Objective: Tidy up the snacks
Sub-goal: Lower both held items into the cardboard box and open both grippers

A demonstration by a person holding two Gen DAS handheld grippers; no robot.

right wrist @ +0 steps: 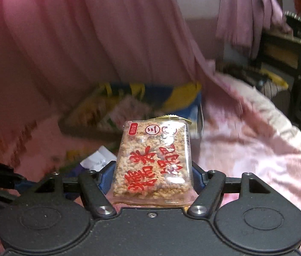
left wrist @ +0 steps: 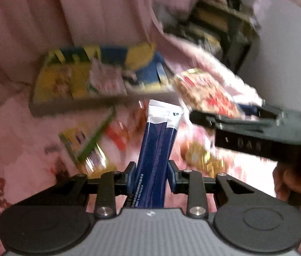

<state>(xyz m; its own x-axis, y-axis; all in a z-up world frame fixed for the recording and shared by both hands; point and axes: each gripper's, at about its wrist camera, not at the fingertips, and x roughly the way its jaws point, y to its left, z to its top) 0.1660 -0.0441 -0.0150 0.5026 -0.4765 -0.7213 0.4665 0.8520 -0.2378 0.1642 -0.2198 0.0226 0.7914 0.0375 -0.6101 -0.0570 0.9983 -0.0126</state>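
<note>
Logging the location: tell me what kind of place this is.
Probably a bedroom: snacks lie on a pink floral bedspread, pink curtains hang behind, and a dark shelf stands by the wall.

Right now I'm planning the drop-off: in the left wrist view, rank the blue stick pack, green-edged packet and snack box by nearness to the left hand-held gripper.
1. Blue stick pack: clamped in the left hand-held gripper.
2. Green-edged packet: on the bedding, ahead-left.
3. Snack box: farthest, against the pink curtain.

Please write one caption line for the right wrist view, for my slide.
Right gripper shut on a clear packet of golden puffed-rice cake with red lettering, held above pink bedding.
</note>
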